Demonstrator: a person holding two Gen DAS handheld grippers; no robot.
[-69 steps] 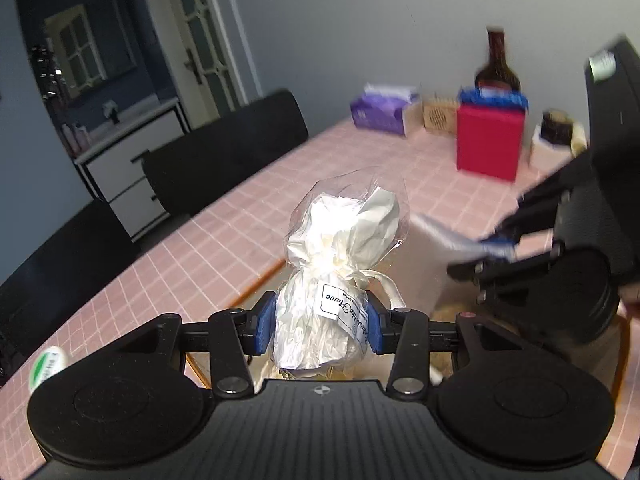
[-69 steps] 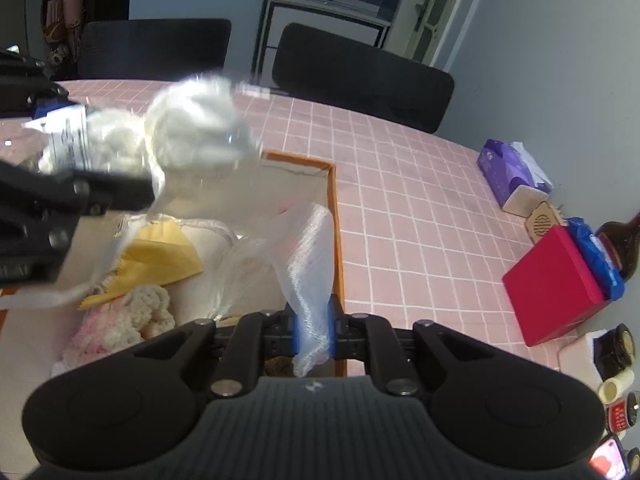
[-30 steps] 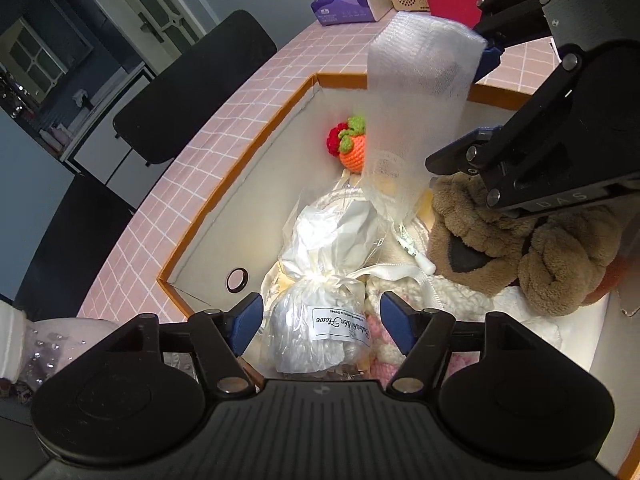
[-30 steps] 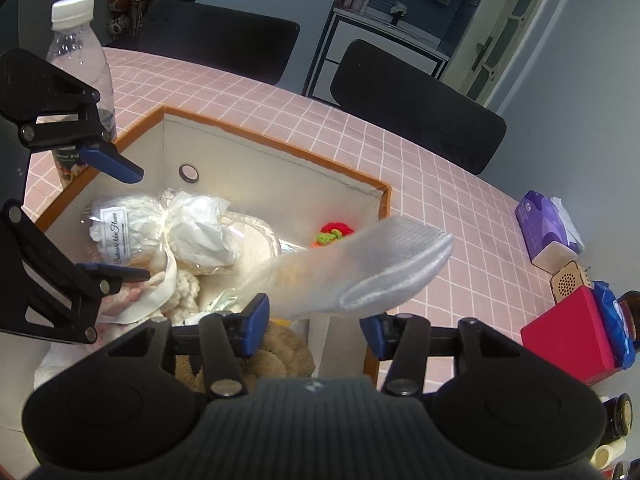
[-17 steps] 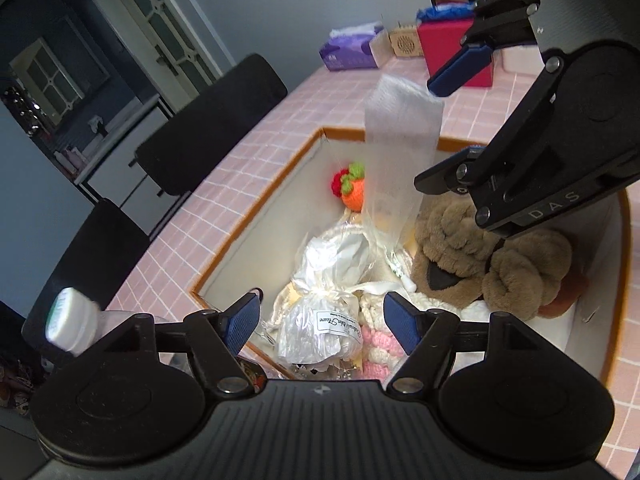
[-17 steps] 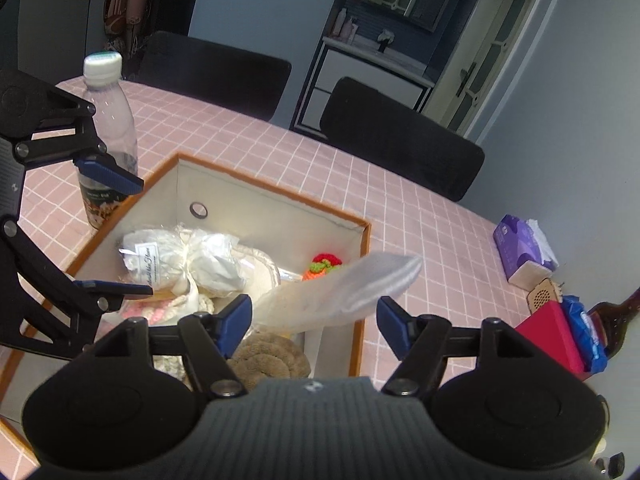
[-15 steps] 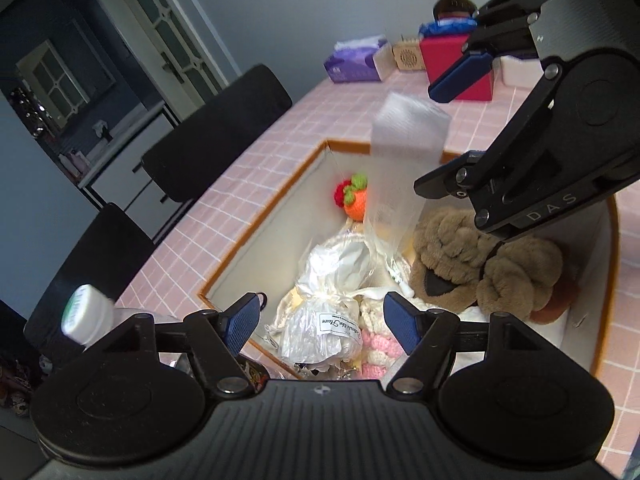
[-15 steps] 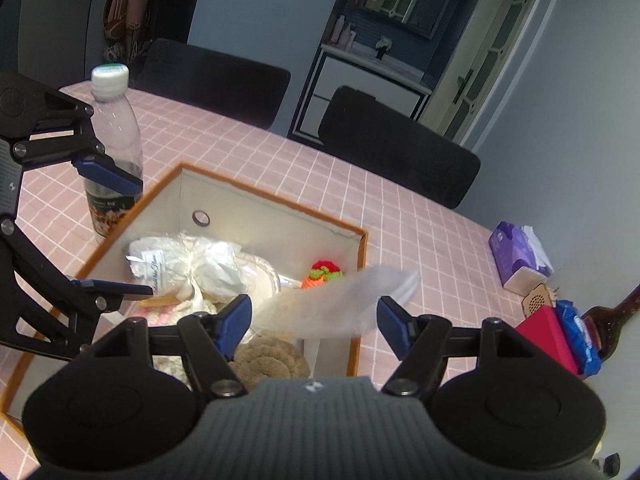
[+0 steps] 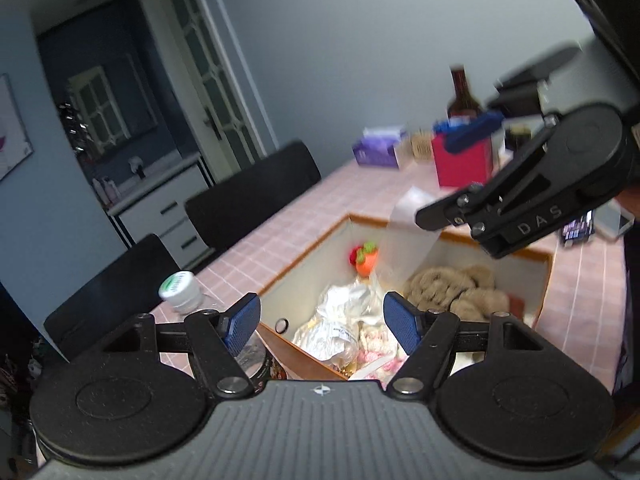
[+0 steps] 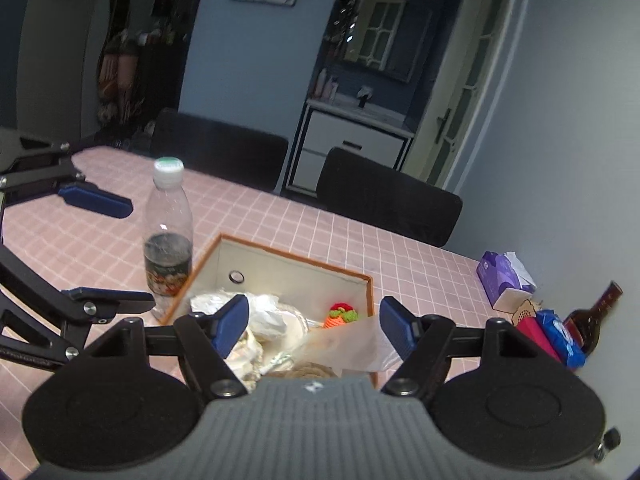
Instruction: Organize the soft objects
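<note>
An orange-rimmed box (image 9: 452, 236) (image 10: 296, 258) on the pink tiled table holds a white wrapped bundle (image 9: 340, 328), a brown plush (image 9: 452, 288), a red-and-orange crochet toy (image 9: 364, 258) (image 10: 340, 316) and pink knitwear. A limp clear bag (image 9: 404, 236) (image 10: 352, 344) leans inside the box. My right gripper (image 10: 314, 328) (image 9: 452, 172) hovers above it, jaws opening; the bag shows between them but the pads do not press it. My left gripper (image 9: 321, 326) (image 10: 112, 250) hangs open and empty above the box's near corner.
A water bottle (image 10: 168, 232) (image 9: 180, 288) stands just outside the box's left corner. At the far right are a purple tissue pack (image 10: 502, 276), a red box (image 9: 464, 160) and a dark glass bottle (image 9: 462, 100). Black chairs (image 10: 388, 204) line the far table edge.
The left gripper let go of the white bundle, now lying in the box. The right jaws widened off the clear bag, which sank lower. Both grippers rose and pulled back.
</note>
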